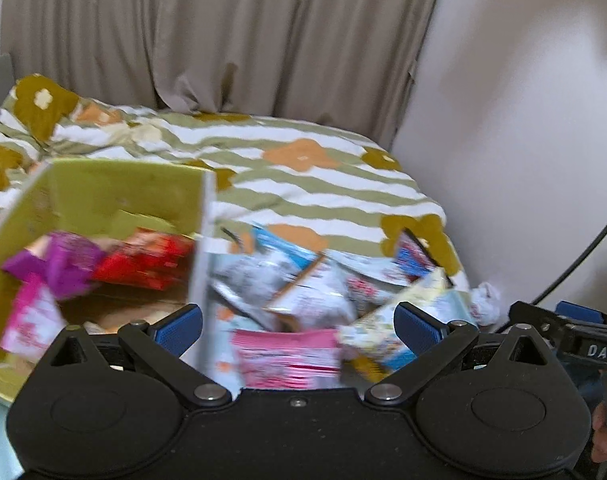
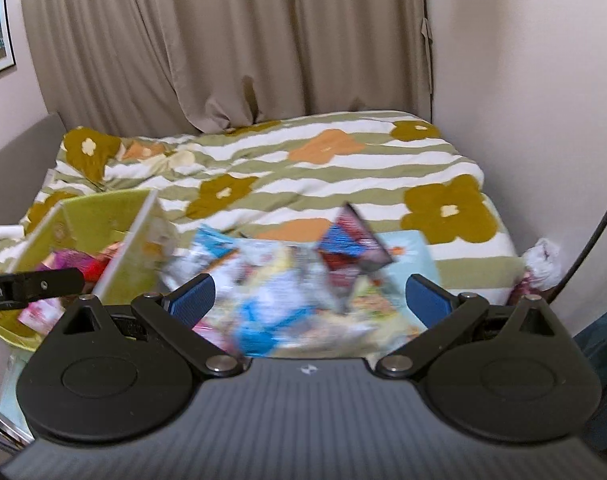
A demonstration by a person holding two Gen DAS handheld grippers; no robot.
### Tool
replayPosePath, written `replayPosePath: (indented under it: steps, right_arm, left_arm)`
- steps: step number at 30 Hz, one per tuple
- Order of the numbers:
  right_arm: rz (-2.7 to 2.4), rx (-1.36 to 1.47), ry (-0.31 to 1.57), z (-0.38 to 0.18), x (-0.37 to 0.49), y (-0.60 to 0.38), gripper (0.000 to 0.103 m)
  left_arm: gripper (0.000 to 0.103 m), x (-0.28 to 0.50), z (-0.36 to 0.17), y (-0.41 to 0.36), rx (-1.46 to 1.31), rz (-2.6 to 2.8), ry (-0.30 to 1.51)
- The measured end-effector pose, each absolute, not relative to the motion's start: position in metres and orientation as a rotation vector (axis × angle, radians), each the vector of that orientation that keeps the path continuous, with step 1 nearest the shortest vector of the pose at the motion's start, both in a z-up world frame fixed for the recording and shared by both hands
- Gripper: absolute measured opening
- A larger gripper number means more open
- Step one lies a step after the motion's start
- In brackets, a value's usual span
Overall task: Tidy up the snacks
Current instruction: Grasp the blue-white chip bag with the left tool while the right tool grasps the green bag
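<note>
A green box (image 1: 115, 188) stands open on the bed at the left and holds purple (image 1: 63, 264), red (image 1: 147, 260) and pink packets. A blurred pile of loose snack packets (image 1: 303, 288) lies on the bed right of it, with a pink packet (image 1: 287, 356) nearest. My left gripper (image 1: 299, 324) is open and empty above the pile's near edge, next to the box's right wall. In the right wrist view the box (image 2: 95, 216) is at the left and the pile (image 2: 287, 280) is in the middle. My right gripper (image 2: 309, 298) is open and empty over the pile.
The bed has a green-striped flowered cover (image 2: 343, 168), beige curtains (image 2: 231, 40) behind and a white wall (image 2: 523, 100) on the right. A crumpled white wrapper (image 2: 543, 264) lies at the bed's right edge. The other gripper shows at each view's side (image 1: 583, 332).
</note>
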State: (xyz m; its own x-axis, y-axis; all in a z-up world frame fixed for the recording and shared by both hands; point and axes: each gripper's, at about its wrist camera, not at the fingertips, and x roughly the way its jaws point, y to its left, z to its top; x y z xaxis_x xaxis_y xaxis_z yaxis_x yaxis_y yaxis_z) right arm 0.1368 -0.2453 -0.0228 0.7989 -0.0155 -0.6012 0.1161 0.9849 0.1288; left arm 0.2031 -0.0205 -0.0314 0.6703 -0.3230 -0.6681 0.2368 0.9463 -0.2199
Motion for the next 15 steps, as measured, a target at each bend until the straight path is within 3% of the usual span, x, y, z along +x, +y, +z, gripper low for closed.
replayPosePath:
  steps: [15]
  right_arm:
    - [0.239,-0.075,0.781,-0.102,0.167,-0.329,0.103]
  left_arm:
    - [0.103,0.223,-0.082,-0.135,-0.229,-0.256,0.953]
